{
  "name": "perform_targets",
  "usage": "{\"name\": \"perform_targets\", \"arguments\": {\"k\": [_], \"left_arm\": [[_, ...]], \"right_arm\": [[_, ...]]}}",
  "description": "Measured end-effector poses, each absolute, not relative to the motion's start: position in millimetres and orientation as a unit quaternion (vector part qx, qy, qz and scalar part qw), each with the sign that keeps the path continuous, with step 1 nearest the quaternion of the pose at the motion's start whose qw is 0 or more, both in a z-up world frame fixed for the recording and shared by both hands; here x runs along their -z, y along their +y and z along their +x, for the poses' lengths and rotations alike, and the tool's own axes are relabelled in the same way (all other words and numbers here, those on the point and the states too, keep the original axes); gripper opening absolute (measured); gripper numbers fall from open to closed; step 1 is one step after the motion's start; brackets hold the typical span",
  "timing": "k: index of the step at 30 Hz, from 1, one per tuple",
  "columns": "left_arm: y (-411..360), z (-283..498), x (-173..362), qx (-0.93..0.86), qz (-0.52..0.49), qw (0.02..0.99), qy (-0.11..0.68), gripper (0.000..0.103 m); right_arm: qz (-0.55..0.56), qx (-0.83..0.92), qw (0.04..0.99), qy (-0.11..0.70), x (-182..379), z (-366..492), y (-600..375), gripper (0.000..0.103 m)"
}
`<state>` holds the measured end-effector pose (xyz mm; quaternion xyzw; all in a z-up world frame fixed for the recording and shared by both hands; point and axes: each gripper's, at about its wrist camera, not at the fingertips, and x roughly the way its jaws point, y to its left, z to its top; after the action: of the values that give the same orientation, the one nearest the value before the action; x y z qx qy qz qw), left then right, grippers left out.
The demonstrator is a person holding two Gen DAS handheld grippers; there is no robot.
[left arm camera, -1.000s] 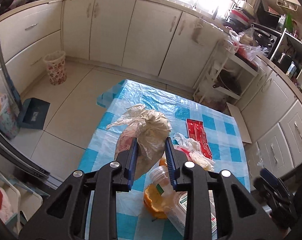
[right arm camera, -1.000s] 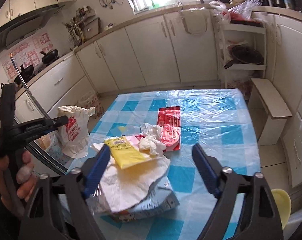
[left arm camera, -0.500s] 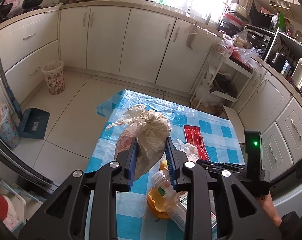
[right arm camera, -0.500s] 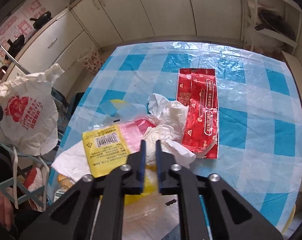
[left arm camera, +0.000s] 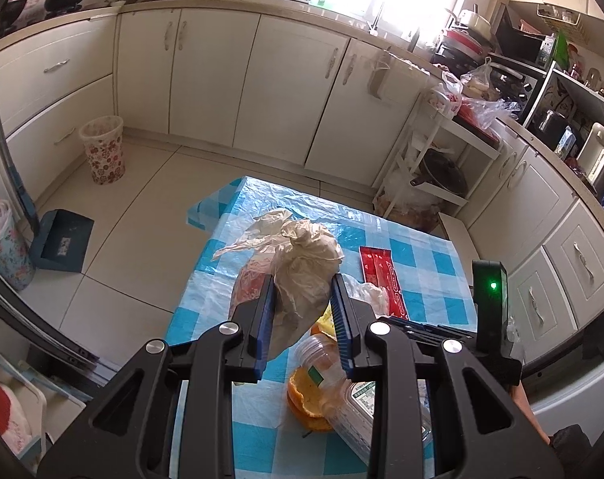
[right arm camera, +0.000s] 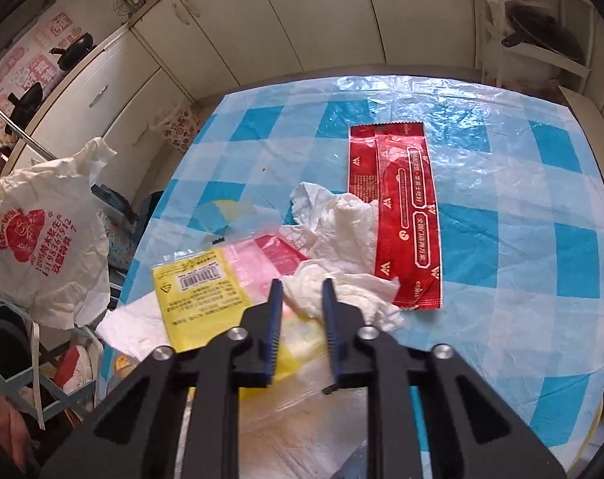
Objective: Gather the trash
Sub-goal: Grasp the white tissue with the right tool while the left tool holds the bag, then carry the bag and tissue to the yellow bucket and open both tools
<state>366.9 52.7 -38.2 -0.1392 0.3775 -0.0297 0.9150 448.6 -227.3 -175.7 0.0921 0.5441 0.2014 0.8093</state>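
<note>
The left hand-held gripper (left arm camera: 302, 291) has its blue-lined jaws clamped on a crumpled white plastic bag (left arm camera: 302, 255), pinching it from both sides and holding it up over the near end of the worktop (left arm camera: 430, 255), which wears a blue-and-white checked plastic cover. From the right wrist camera that same bag hangs off the worktop's left edge, red print showing on its side.

Over to the right hand-held gripper (right arm camera: 302, 299): its jaws stand only a narrow gap apart, with a crumpled white tissue (right arm camera: 342, 291) sitting right at the fingertips. A fold of it lies between them, but whether they actually pinch it I cannot tell.

The rest of the trash is bunched at the near side of the worktop. A second wad of white tissue (right arm camera: 334, 219) lies just beyond the first, touching the long edge of a flat red wrapper (right arm camera: 398, 215) that stretches away from the camera. Left of the tissue, a yellow packet (right arm camera: 198, 291) with a barcode overlaps a pink-and-red one (right arm camera: 270, 255), and a sheet of white paper (right arm camera: 130, 323) sticks out from under them.

Below the left gripper, a clear plastic bottle (left arm camera: 342, 391) lies on its side over a piece of orange peel (left arm camera: 306, 407). On the floor, a flowered wastebasket (left arm camera: 102, 149) stands by the cabinets, and a blue dustpan (left arm camera: 62, 245) rests nearer.
</note>
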Motion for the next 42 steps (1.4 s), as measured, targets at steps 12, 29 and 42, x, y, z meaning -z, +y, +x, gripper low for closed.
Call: {"name": "perform_targets", "arguments": {"k": [12, 29, 42], "left_arm": [[48, 367, 39, 0.032, -0.141, 0.914, 0.379, 0.026], [44, 350, 29, 0.058, -0.13, 0.927, 0.346, 0.026], [-31, 269, -18, 0.261, -0.143, 0.915, 0.274, 0.026]], "right_arm": [[0.096, -0.169, 0.822, 0.536, 172, 457, -235, 0.065], [0.183, -0.21, 0.852, 0.444, 114, 416, -271, 0.005], [0.219, -0.157, 0.9, 0.342, 38, 244, -390, 0.005]]}}
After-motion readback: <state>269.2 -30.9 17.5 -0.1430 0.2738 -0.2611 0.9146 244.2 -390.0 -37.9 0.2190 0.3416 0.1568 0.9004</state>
